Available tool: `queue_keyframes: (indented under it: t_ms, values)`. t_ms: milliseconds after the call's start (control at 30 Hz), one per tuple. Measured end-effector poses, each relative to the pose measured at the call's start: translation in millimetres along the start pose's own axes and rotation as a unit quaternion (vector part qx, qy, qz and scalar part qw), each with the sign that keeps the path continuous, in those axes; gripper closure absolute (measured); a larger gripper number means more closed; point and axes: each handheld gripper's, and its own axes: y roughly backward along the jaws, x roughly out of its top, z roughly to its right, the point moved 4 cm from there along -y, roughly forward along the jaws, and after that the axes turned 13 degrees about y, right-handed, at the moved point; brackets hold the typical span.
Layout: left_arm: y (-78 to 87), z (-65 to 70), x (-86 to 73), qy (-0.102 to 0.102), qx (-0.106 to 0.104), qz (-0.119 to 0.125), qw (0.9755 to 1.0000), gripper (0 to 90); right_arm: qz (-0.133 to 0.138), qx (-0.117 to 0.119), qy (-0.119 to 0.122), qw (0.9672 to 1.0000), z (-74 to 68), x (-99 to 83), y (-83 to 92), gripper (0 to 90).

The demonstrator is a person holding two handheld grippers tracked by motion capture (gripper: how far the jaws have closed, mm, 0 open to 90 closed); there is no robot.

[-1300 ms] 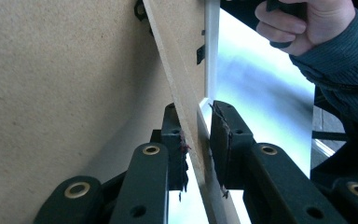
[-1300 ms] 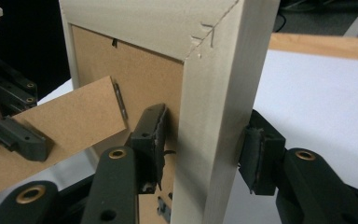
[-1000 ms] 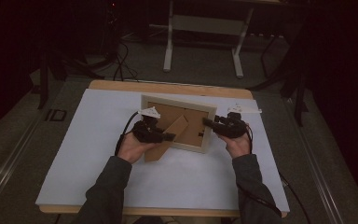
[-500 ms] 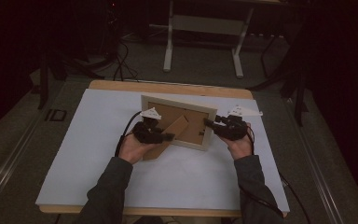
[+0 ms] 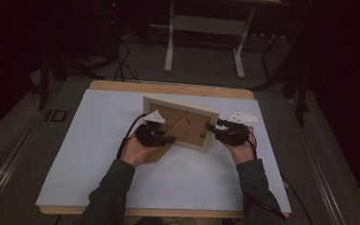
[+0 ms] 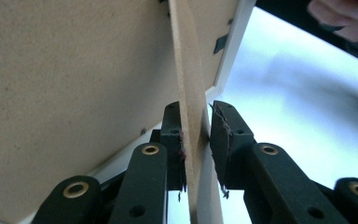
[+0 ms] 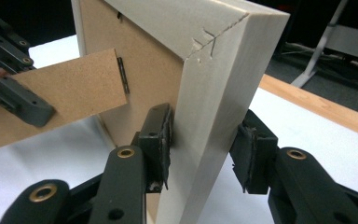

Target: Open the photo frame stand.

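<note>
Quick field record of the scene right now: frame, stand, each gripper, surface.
frame: pale wooden picture frame, back side facing the person, raised off the table
stand: brown fibreboard easel leg, swung out from the backing on its hinge
left gripper: jaws around the stand's edge
right gripper: jaws straddling the frame's side rail
surface: white sheet on a wooden table

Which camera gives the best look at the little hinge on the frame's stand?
The right gripper view: the hinge sits unobstructed where the stand meets the backing. The high view is too distant to resolve it; the left gripper view shows the stand's edge.

White-topped table [image 5: 98, 154] (wooden-edged) carries a picture frame [image 5: 201, 112].
</note>
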Motion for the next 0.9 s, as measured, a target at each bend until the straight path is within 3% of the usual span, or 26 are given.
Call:
queue_keyframes:
  t_ms: [167, 467, 667, 900]
  values:
    - [-4.7, -2.6, 0.3, 0.005, 0.006, 0.005, 1.0, 79.1, -0.005, -0.016, 0.026, 0.9995, 0.2, 5.7, -6.7, 59.9]
    - [-7.0, -4.0, 1.9, 0.014, 0.007, 0.009, 0.9998, 80.3, -0.009, -0.032, 0.029, 0.999, 3.6, 8.4, -18.1, 59.2]
    - [-6.5, -4.7, -7.4, 0.011, 0.008, 0.0, 0.9999, 79.4, -0.005, -0.026, 0.037, 0.999, -3.4, 7.0, -13.1, 60.1]
    - [-4.5, -5.0, -11.7, 0.021, -0.014, 0.006, 0.9997, 74.3, -0.002, -0.019, 0.042, 0.9989, -7.7, 5.5, -9.0, 60.9]
